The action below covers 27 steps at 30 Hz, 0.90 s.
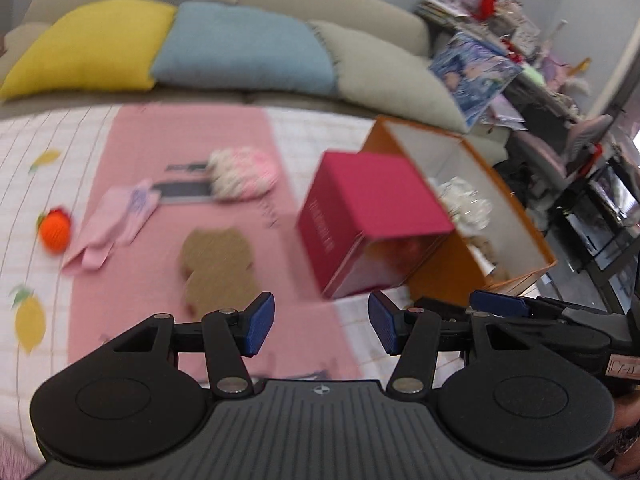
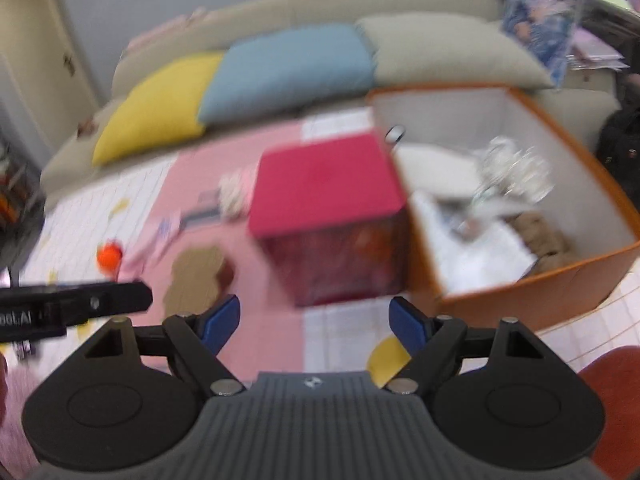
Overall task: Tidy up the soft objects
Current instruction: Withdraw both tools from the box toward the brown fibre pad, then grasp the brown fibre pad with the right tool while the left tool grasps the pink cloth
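Left gripper [image 1: 321, 322]: mine, jaws spread wide, nothing between the blue pads, hovering over the pink mat [image 1: 168, 152].
Right gripper [image 2: 315, 322]: mine too, jaws spread, nothing held. Its fingers show at the right edge of the left wrist view, just beside the left one.
Brown plush [image 1: 218, 266]: flat on the mat, nearest soft item, just ahead of the left pads and slightly left.
Pink cloth [image 1: 116, 220]: crumpled on the mat's left side, left of the brown plush.
Orange ball [image 1: 55, 232]: off the mat on the white lemon-print sheet [image 1: 36, 160], just left of the cloth.
Pink-white plush [image 1: 242, 174]: further back on the mat, lying on a dark flat item I can't identify (blur).
Red box [image 1: 360, 216]: tilted in the left view, standing on the mat's right edge, touching the orange bin.
Orange bin [image 2: 540, 292]: open top, white inside, right of the red box. Holds a white fluffy item [image 2: 516, 172] plus something brown in the near corner.
Background: yellow cushion [image 1: 88, 48], blue cushion [image 1: 244, 48], beige cushion [image 1: 384, 68] in a row against the sofa back.
Image quality: both views motion-blurred, small detail unreliable.
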### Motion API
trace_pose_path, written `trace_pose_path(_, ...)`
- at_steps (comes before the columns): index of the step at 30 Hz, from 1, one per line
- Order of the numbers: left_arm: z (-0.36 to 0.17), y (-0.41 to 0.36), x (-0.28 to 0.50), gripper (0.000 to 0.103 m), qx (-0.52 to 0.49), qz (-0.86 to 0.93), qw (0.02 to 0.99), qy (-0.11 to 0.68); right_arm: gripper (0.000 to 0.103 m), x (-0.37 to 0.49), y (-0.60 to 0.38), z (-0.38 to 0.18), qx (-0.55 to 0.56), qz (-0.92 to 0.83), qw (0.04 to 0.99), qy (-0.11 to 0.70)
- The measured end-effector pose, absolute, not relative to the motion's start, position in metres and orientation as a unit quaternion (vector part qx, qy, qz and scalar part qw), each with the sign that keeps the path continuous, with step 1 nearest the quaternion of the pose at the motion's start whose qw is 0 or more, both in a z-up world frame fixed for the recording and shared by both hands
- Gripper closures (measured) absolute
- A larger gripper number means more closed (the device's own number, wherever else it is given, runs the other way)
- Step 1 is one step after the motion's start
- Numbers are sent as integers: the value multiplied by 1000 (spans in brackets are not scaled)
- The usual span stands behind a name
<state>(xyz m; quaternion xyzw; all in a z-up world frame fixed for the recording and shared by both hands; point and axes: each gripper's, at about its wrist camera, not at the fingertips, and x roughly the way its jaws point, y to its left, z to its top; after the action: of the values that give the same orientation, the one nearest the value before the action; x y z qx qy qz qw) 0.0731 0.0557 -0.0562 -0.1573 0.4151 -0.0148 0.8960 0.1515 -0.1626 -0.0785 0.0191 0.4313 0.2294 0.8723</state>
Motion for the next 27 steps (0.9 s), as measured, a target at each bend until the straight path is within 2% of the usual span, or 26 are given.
trace_pose_path(4,-64,73,66,39,-174,4,892,417,23,151,-139,-86,-26,238,863,444)
trace_pose_path(19,-86,150,48,39,-193,102,885,412,21,162,-41,-104,-77,304,834,454)
trace_pose_path(27,-108,183,78,39,-129,123,898,402,21,179,14,-124,-126,307,826,455)
